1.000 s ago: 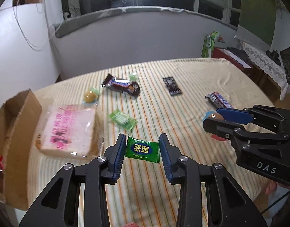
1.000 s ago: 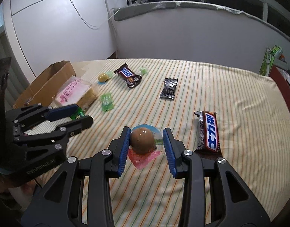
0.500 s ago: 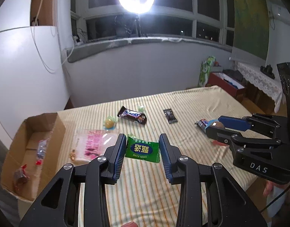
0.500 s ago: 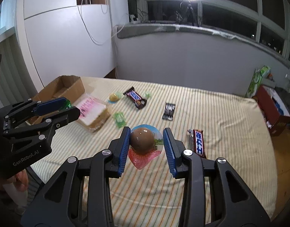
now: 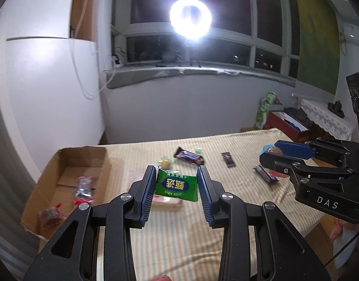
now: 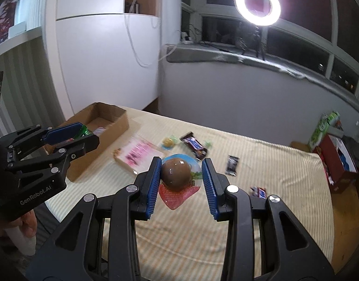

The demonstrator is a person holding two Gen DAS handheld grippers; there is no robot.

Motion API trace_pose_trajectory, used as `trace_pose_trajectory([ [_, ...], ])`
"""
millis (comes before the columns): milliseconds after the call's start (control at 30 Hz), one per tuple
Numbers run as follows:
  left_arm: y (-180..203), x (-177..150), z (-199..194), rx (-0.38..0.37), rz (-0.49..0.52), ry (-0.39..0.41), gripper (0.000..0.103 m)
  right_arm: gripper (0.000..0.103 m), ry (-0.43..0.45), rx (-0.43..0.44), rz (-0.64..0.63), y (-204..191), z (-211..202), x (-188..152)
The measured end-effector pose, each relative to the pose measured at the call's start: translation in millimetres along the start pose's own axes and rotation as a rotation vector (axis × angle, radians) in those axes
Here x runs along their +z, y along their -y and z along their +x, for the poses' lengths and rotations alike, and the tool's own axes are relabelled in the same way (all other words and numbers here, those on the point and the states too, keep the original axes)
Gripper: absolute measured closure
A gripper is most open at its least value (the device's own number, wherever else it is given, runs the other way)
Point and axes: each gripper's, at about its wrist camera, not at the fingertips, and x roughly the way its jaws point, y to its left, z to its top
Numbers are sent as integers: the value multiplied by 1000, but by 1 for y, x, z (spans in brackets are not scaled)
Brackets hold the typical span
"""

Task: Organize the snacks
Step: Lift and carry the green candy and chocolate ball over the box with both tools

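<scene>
My left gripper is shut on a green snack packet and holds it high above the striped table. My right gripper is shut on a brown ball-shaped jelly cup with a round foil lid, also held high. The cardboard box stands at the table's left end with a few wrapped snacks in it. Each gripper shows in the other's view, the right one and the left one.
On the table lie a pink-printed packet, a yellow jelly cup, a dark chocolate bar, a small black packet and another bar. A ring light shines at the window. A red box stands right of the table.
Both grippers have risen well above the table with their snacks and the views tilted up. The box's inside has come into view on the left.
</scene>
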Motion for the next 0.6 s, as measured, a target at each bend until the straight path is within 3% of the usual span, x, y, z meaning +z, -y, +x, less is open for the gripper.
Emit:
trace_pose_trajectory([
  [600,-112,-15,-28,166,-148,39,68,66,11,158,-158,-124,54,45],
])
